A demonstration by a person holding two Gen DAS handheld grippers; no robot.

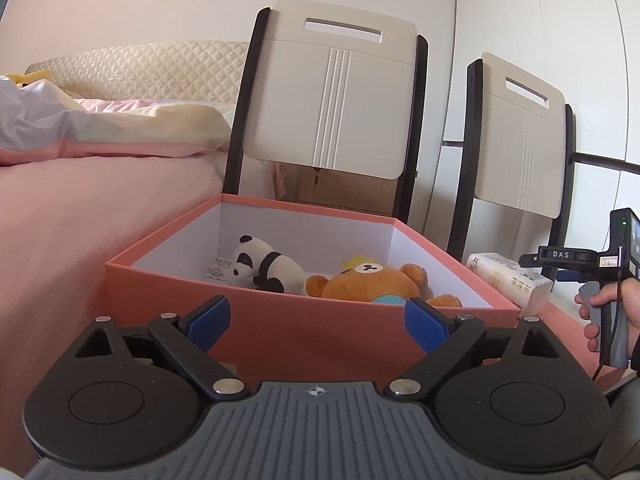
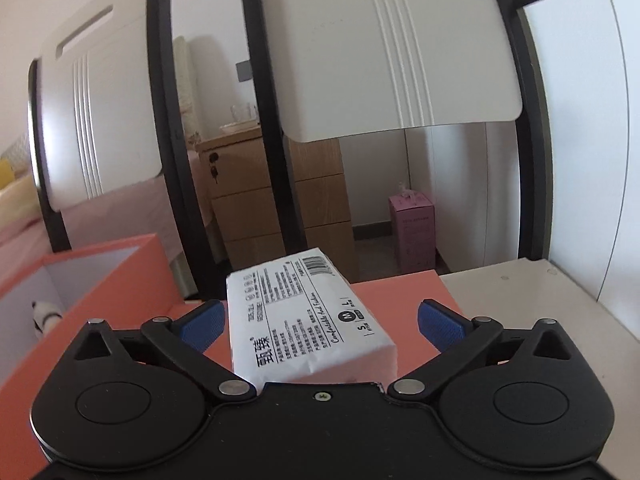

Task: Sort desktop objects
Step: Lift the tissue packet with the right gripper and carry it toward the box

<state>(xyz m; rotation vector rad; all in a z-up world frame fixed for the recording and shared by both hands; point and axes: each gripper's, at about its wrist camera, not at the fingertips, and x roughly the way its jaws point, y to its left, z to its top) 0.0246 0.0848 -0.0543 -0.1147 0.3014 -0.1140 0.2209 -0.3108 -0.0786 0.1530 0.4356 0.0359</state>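
The white tissue pack (image 2: 308, 320) lies flat on a salmon-pink surface (image 2: 400, 292), printed face up, just beside the open salmon-pink box (image 1: 280, 320). The right claw (image 2: 322, 326) straddles the pack with its jaws spread wide; both blue pads (image 2: 202, 326) stand clear of the pack's sides, so nothing is gripped. In the left wrist view the same pack (image 1: 510, 280) sits to the right of the box, with a hand (image 1: 612, 304) on the right claw's handle behind it. Inside the box lie a panda plush (image 1: 266, 266) and a brown bear plush (image 1: 372, 282), side by side and touching. The left claw (image 1: 316, 326) faces the near wall of the box, jaws fully apart and empty. Two folding chairs (image 1: 332, 96) stand behind the box; a bed with pink bedding (image 1: 100, 184) lies to the left. The white bench (image 2: 520, 300) shows at the right.
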